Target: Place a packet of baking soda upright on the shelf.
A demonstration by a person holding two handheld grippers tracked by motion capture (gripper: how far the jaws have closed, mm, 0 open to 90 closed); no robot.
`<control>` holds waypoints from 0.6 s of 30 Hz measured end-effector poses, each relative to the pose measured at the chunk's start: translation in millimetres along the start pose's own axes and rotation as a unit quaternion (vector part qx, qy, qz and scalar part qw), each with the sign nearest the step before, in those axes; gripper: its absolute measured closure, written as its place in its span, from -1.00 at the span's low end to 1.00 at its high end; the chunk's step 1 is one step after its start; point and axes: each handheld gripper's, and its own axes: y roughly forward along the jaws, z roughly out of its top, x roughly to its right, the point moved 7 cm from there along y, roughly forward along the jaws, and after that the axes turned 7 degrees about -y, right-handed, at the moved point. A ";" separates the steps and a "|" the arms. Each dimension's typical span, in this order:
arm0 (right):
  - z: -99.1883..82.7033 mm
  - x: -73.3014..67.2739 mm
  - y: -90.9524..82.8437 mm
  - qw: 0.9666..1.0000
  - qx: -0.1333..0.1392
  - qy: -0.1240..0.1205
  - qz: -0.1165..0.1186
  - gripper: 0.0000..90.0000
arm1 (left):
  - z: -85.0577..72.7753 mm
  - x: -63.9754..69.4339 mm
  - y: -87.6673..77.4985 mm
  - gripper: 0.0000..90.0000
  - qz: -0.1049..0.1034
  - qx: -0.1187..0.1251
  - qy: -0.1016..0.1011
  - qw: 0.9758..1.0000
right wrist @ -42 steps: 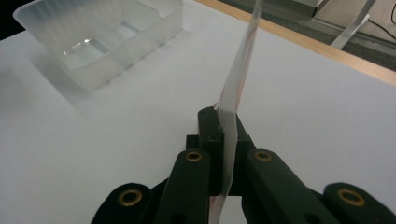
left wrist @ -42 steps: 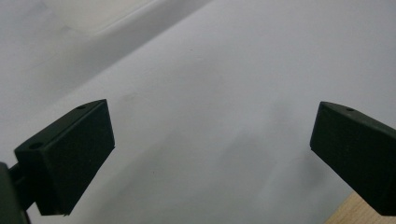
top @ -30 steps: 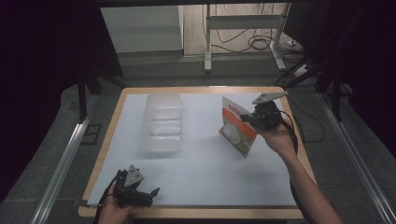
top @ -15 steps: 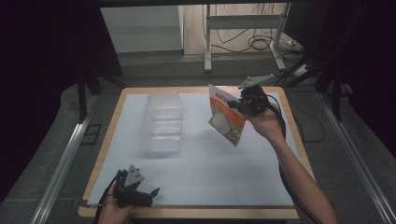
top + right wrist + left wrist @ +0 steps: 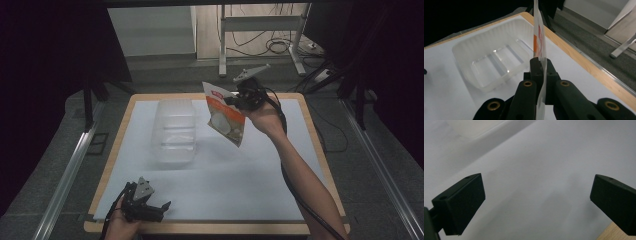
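The right gripper (image 5: 231,101) is lifting the one orange-and-white pouch (image 5: 225,120) off the table, moving from right of centre toward the single clear tray (image 5: 174,132) at centre left (probably its destination), jaws clamped on the pouch's edge. The left gripper (image 5: 159,208) is resting at lower left, jaws spread wide, empty.

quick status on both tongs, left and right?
Left tongs: open, nothing between them, resting low at the table's near edge.
Right tongs: shut on the orange-and-white pouch, lifted beside the clear plastic tray.
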 end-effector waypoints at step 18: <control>65.8 -23.9 67.9 0.998 -0.005 -0.042 0.045 0.98 | -0.6 -0.8 -1.4 -1.00 -0.002 0.005 -0.004 1.000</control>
